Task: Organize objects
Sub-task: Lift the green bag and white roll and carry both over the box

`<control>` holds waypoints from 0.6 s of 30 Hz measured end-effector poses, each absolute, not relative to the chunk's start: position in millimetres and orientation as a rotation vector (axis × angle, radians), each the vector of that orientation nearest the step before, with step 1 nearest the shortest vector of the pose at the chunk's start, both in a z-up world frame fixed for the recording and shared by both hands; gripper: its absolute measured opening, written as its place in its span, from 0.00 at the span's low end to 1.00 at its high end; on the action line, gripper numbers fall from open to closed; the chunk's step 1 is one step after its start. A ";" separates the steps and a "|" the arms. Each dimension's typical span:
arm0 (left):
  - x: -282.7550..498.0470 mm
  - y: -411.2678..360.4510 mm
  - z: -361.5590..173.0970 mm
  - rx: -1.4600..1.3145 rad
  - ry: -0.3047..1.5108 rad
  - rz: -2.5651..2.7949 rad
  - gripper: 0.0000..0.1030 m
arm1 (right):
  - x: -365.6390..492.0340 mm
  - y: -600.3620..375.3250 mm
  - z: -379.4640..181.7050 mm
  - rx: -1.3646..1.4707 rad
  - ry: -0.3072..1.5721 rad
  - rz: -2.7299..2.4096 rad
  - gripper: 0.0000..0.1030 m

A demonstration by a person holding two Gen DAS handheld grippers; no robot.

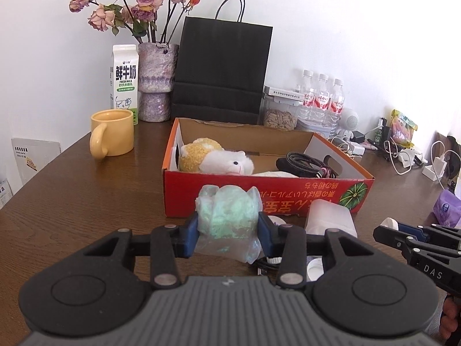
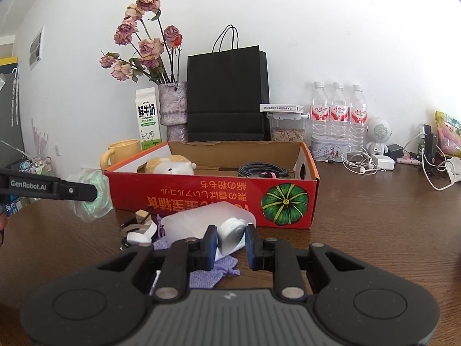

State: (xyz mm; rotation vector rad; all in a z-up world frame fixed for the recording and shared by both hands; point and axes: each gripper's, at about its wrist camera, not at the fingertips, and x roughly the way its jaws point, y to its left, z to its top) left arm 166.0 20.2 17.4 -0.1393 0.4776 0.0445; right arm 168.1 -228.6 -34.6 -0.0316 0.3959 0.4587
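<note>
Lower half of the cream and yellow plush toy (image 1: 214, 158) hidden from us behind the red cardboard box wall (image 1: 184, 193), small white caps and dark cord (image 2: 138, 232) too jumbled for us to identify, tangled chargers and cables (image 1: 403, 155) too small to tell, person's hand (image 1: 449, 317) cut off by the right edge.

The red box (image 2: 213, 199) is open on top; a plush toy (image 1: 216, 160) fills its left end and coiled cables (image 1: 308, 164) its right, with bare floor between them.
</note>
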 end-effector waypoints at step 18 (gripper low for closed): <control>224.7 10.9 51.4 -0.136 0.385 0.016 0.41 | 230.4 -159.4 10.0 -0.085 0.310 0.495 0.19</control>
